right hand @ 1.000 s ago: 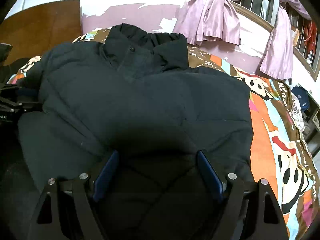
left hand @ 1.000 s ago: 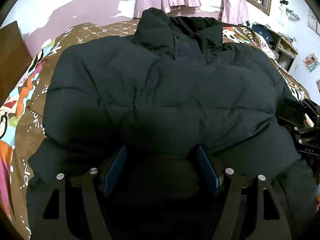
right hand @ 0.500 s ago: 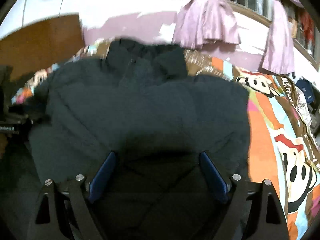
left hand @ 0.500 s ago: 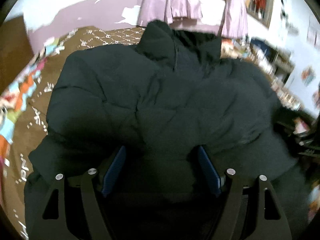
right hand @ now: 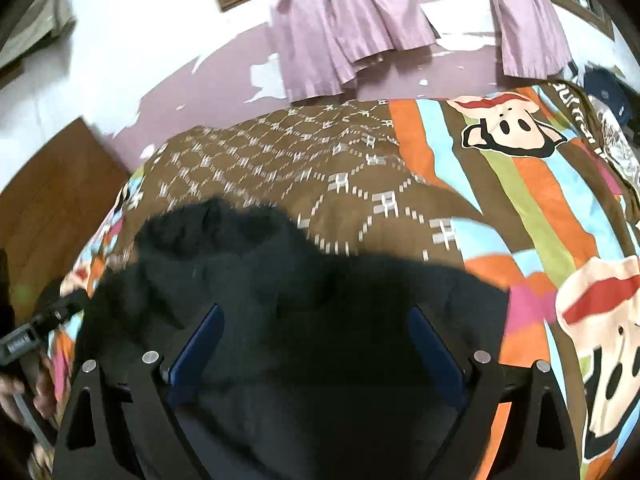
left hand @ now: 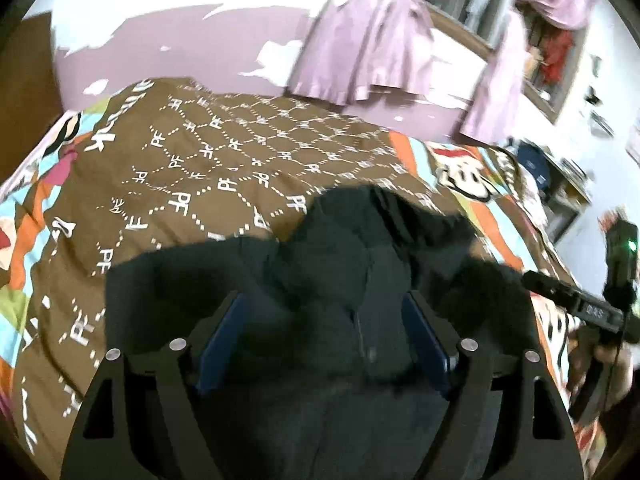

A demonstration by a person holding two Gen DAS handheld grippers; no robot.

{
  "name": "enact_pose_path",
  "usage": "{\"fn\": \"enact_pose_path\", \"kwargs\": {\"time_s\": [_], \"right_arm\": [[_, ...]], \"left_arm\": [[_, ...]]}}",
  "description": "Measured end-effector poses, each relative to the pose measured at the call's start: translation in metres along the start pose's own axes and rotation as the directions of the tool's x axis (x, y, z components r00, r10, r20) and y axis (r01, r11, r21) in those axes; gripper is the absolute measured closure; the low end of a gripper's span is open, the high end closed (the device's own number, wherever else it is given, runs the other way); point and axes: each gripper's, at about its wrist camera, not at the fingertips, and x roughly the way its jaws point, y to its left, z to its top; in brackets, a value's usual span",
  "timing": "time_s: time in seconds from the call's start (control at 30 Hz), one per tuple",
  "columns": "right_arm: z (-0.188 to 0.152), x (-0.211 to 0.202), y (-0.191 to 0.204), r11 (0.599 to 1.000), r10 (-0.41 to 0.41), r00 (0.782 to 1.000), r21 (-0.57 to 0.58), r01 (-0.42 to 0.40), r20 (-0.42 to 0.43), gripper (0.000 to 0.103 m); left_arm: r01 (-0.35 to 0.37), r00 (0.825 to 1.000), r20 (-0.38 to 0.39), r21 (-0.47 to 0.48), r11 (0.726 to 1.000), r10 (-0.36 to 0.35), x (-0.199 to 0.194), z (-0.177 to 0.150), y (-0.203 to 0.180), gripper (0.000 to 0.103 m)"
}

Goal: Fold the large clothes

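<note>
A large black puffer jacket [left hand: 328, 280] lies on a bed with a brown patterned and striped cover [left hand: 208, 168]. Its collar end [left hand: 360, 216] points away from me. My left gripper [left hand: 324, 316] is open, its blue-padded fingers wide apart above the jacket's upper middle. My right gripper [right hand: 316, 328] is open too, over the jacket [right hand: 320, 300] nearer its right side. Neither holds cloth. The right gripper also shows at the right edge of the left wrist view [left hand: 580, 304], and the left one at the left edge of the right wrist view [right hand: 36, 324].
Pink curtains [left hand: 380, 40] hang on the wall behind the bed. A wooden headboard [right hand: 52, 200] stands at the left. A shelf with a dark cap [left hand: 532, 160] stands to the right of the bed. The cartoon-print cover [right hand: 520, 200] lies bare beyond the jacket.
Both grippers have moved up and forward over the jacket towards its collar. More of the bed cover beyond the jacket shows now. Both stayed open.
</note>
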Motion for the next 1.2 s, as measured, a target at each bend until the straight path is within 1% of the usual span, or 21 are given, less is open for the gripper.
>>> {"fn": "enact_pose_path", "kwargs": {"time_s": [0.03, 0.07, 0.1, 0.13, 0.2, 0.27, 0.3, 0.4, 0.43, 0.47, 0.5, 0.57, 0.6, 0.67, 0.73, 0.8, 0.87, 0.93, 1.03, 1.13, 1.2], "right_arm": [[0.007, 0.006, -0.001, 1.0, 0.01, 1.0, 0.021, -0.01, -0.005, 0.018], [0.015, 0.016, -0.001, 0.999, 0.025, 1.0, 0.043, -0.025, -0.018, 0.02], [0.019, 0.023, 0.001, 0.998, 0.038, 0.999, 0.055, -0.036, -0.03, 0.027], [0.022, 0.028, 0.004, 0.997, 0.047, 0.998, 0.055, -0.045, -0.032, 0.036], [0.027, 0.034, 0.013, 0.998, 0.054, 0.998, 0.018, -0.054, -0.02, 0.044], [0.025, 0.043, 0.023, 0.998, 0.036, 0.999, -0.046, -0.037, -0.016, 0.047], [0.026, 0.047, 0.025, 0.998, 0.035, 0.999, -0.051, -0.036, -0.017, 0.05], [0.023, 0.059, 0.022, 0.999, 0.042, 0.999, -0.029, -0.043, -0.023, 0.056], [0.022, 0.062, 0.02, 0.999, 0.04, 0.999, -0.019, -0.04, -0.024, 0.062], [0.021, 0.066, 0.018, 0.999, 0.039, 0.999, -0.005, -0.039, -0.026, 0.066], [0.022, 0.068, 0.017, 0.999, 0.042, 0.999, 0.006, -0.042, -0.026, 0.073], [0.02, 0.069, 0.014, 0.998, 0.054, 0.998, 0.028, -0.054, -0.017, 0.079], [0.021, 0.068, 0.015, 0.998, 0.054, 0.998, 0.025, -0.054, -0.017, 0.086], [0.019, 0.062, 0.017, 0.998, 0.067, 0.998, 0.008, -0.067, -0.008, 0.088], [0.009, 0.049, 0.016, 0.992, 0.123, 0.992, 0.01, -0.123, 0.006, 0.089], [-0.004, 0.036, 0.016, 0.987, 0.16, 0.987, -0.007, -0.159, 0.013, 0.09], [-0.02, 0.024, 0.016, 0.985, 0.162, 0.987, -0.059, -0.162, 0.01, 0.092], [-0.038, 0.014, 0.016, 0.981, 0.13, 0.992, -0.145, -0.129, -0.001, 0.095], [-0.056, 0.01, 0.017, 0.968, 0.074, 0.997, -0.239, -0.074, -0.01, 0.097], [-0.07, 0.008, 0.021, 0.956, 0.033, 0.999, -0.292, -0.039, -0.025, 0.097], [-0.08, 0.009, 0.023, 0.943, 0.006, 1.0, -0.332, -0.015, -0.03, 0.098]], "left_arm": [[-0.008, 1.0, -0.007, -0.017, 1.0, 0.008, 0.008, 0.008, 0.003, 0.028], [-0.016, 1.0, -0.013, -0.034, 0.999, 0.015, 0.016, 0.016, 0.003, 0.028], [-0.019, 1.0, -0.019, -0.047, 0.999, 0.019, 0.023, 0.023, 0.004, 0.028], [-0.019, 1.0, -0.023, -0.057, 0.998, 0.017, 0.032, 0.032, 0.006, 0.028], [-0.005, 1.0, -0.005, -0.062, 0.998, 0.005, 0.04, 0.044, 0.006, 0.028], [-0.002, 1.0, 0.014, -0.05, 0.999, 0.002, 0.044, 0.048, 0.006, 0.028], [0.001, 1.0, 0.015, -0.038, 0.999, 0.0, 0.048, 0.051, 0.004, 0.028], [-0.015, 1.0, 0.003, 0.015, 1.0, 0.015, 0.059, 0.053, -0.003, 0.031], [-0.022, 1.0, 0.0, 0.032, 0.999, 0.022, 0.063, 0.052, -0.006, 0.038], [-0.026, 1.0, -0.008, 0.036, 0.999, 0.026, 0.067, 0.051, -0.007, 0.052], [-0.023, 1.0, -0.02, 0.031, 0.999, 0.024, 0.07, 0.05, -0.007, 0.06], [-0.054, 0.998, -0.025, 0.016, 0.998, 0.055, 0.073, 0.049, -0.006, 0.086], [-0.062, 0.998, -0.022, -0.003, 0.998, 0.062, 0.072, 0.049, -0.002, 0.09], [-0.027, 0.999, -0.022, -0.047, 0.999, 0.026, 0.068, 0.049, 0.005, 0.094], [0.017, 1.0, -0.025, -0.067, 0.998, -0.019, 0.061, 0.047, 0.012, 0.097], [0.056, 0.998, -0.02, -0.045, 0.997, -0.057, 0.052, 0.042, 0.015, 0.098], [0.092, 0.996, -0.011, 0.0, 0.996, -0.092, 0.037, 0.034, 0.015, 0.099], [0.109, 0.994, -0.019, 0.045, 0.993, -0.108, 0.023, 0.024, 0.015, 0.099], [0.133, 0.99, -0.06, 0.077, 0.988, -0.128, 0.01, 0.005, 0.022, 0.099], [0.159, 0.984, -0.091, 0.053, 0.986, -0.154, 0.005, -0.014, 0.032, 0.1], [0.148, 0.984, -0.107, 0.056, 0.987, -0.141, 0.005, -0.023, 0.034, 0.1]]}}
